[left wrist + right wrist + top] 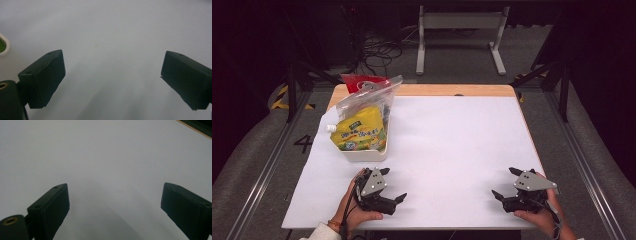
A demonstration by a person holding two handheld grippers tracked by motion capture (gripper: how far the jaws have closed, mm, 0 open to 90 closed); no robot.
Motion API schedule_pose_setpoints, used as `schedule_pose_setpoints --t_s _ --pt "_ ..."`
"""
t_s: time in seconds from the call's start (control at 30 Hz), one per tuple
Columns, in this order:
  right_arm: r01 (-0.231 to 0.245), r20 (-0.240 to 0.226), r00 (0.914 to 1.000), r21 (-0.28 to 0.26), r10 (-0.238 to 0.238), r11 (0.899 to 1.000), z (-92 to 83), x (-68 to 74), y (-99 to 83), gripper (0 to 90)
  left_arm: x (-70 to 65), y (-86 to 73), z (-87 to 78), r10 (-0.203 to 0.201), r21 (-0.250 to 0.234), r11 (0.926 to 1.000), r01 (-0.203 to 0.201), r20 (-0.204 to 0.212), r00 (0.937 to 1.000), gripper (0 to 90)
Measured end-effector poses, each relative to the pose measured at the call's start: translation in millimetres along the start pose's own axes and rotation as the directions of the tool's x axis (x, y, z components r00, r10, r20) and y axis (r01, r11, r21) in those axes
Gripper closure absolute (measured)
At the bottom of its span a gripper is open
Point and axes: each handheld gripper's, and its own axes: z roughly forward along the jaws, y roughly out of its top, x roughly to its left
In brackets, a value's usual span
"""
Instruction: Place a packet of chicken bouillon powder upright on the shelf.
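White surface (452, 150) with pale wood edge. Beyond the black left hand-held gripper (394, 186): white tray (362, 154), yellow-green pouch (359, 132), clear bag (367, 100), red packet (359, 81). Right hand-held gripper (503, 182) black, grey plate.

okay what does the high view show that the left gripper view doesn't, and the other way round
The high view takes in the person's hands, both claws, left and right, resting open at the near edge, the white tray with its yellow pouch and clear bag, the wooden table edge and the floor beyond. The left gripper view gives a close look between the left claw's two black pads, spread wide with nothing between them. Both share the white table cover and the tray, just a corner at the left gripper view's left edge.
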Motion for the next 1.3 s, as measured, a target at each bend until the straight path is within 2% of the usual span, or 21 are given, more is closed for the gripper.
schedule_pose_setpoints --t_s 0.07,0.2,0.3,0.37,0.43,0.57,0.73,0.9,1.17,1.3 --pt "-0.012 0.004 0.9999 0.001 0.012 1.000 -1.0 -1.5 -2.6 8.2 0.1 0.4 -0.2 -0.010 -0.011 0.9999 0.010 0.007 0.9999 6.5" --pt "-0.019 0.008 0.9998 -0.005 0.019 1.000 -2.3 -2.3 -2.7 8.2 3.0 -1.0 2.7 -0.019 0.000 0.9998 0.019 0.020 0.9996 6.4" --pt "-0.052 -0.004 0.9986 -0.038 0.052 0.998 -3.2 -2.4 0.9 8.2 4.7 -2.6 4.8 -0.033 0.014 0.9994 0.032 0.031 0.9990 5.8" --pt "-0.056 -0.004 0.9984 -0.041 0.056 0.998 -2.6 -1.2 2.7 8.2 7.0 -3.7 4.5 -0.048 0.017 0.9987 0.047 0.039 0.9981 5.2" --pt "-0.060 -0.015 0.9981 -0.044 0.060 0.997 -2.5 -0.2 3.1 8.2 8.0 -4.2 4.7 -0.041 0.025 0.9989 0.040 0.035 0.9986 4.9" --pt "-0.046 -0.001 0.9990 -0.037 0.046 0.998 -1.7 0.6 2.8 8.5 8.9 -2.8 5.9 -0.040 0.031 0.9987 0.039 0.016 0.9991 5.1" --pt "-0.059 -0.004 0.9983 -0.045 0.058 0.997 -3.1 -1.1 1.6 8.5 10.0 -1.1 7.6 -0.033 0.044 0.9985 0.032 0.007 0.9994 6.1" --pt "-0.067 0.000 0.9978 -0.052 0.067 0.996 -4.0 -2.2 2.2 8.5 10.7 -1.7 7.9 -0.034 0.044 0.9985 0.033 0.009 0.9994 6.1" --pt "-0.047 0.002 0.9989 -0.045 0.047 0.998 -1.6 0.1 2.1 8.5 10.9 -1.2 8.0 -0.016 0.050 0.9986 0.016 0.001 0.9999 6.1" --pt "-0.050 0.004 0.9988 -0.038 0.050 0.998 -3.2 0.4 -0.5 7.4 13.9 1.1 9.4 -0.023 0.041 0.9989 0.022 0.006 0.9997 6.2"
